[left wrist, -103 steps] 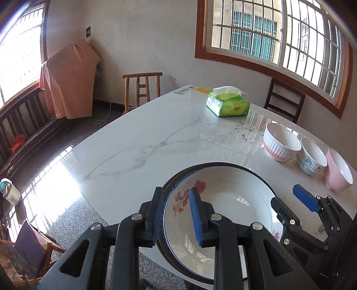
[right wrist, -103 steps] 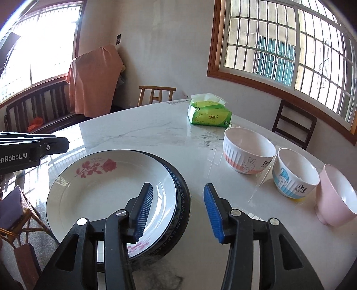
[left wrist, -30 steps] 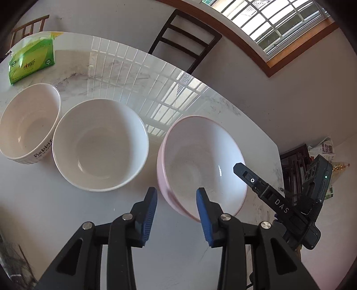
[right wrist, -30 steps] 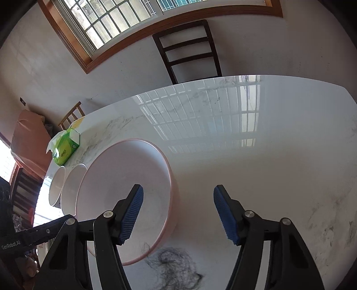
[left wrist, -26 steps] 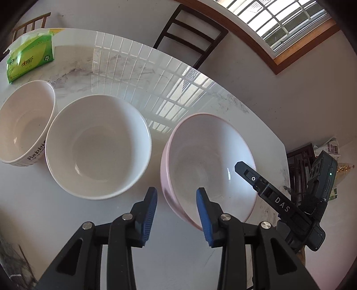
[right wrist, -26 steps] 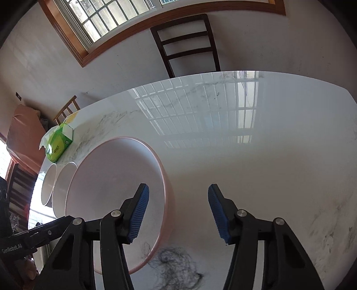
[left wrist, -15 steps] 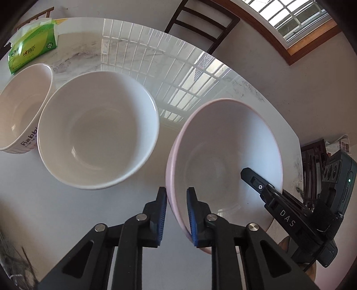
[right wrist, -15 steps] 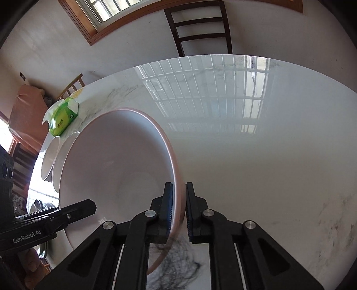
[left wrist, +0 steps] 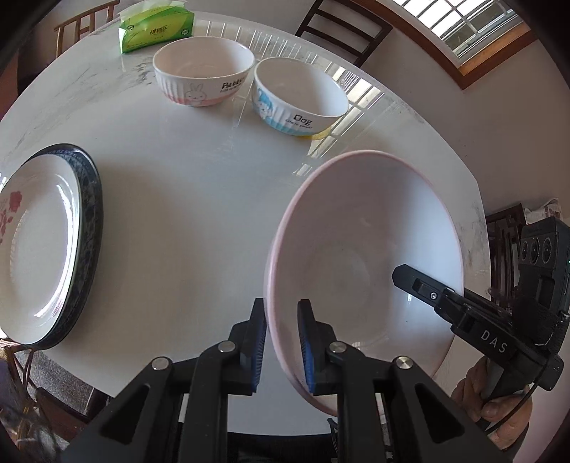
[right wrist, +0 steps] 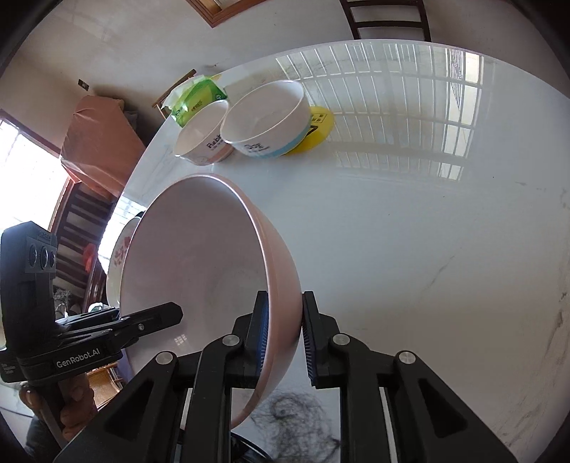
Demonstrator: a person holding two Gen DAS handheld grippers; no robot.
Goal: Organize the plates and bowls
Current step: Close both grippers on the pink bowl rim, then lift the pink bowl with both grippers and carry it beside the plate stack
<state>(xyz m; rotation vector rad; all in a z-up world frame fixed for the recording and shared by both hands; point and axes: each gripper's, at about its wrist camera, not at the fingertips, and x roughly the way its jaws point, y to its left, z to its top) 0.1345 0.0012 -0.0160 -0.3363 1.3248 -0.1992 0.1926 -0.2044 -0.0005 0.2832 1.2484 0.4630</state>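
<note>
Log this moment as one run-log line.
left gripper: shut on pink bowl rim | right gripper: shut on opposite rim | bowl: tilted above table

White marble-patterned table [left wrist: 185, 199]. Near its far edge: green tissue pack [left wrist: 156, 26], "Rabbit" bowl [left wrist: 203, 71], and "Dog" bowl [left wrist: 301, 96] standing on a yellow disc [right wrist: 317, 130]. At the left edge: floral plate [left wrist: 35, 245] stacked on a dark-rimmed plate [left wrist: 91, 228].

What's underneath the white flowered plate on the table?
A dark patterned plate sits under the flowered plate; only its rim shows, the rest is covered.
</note>
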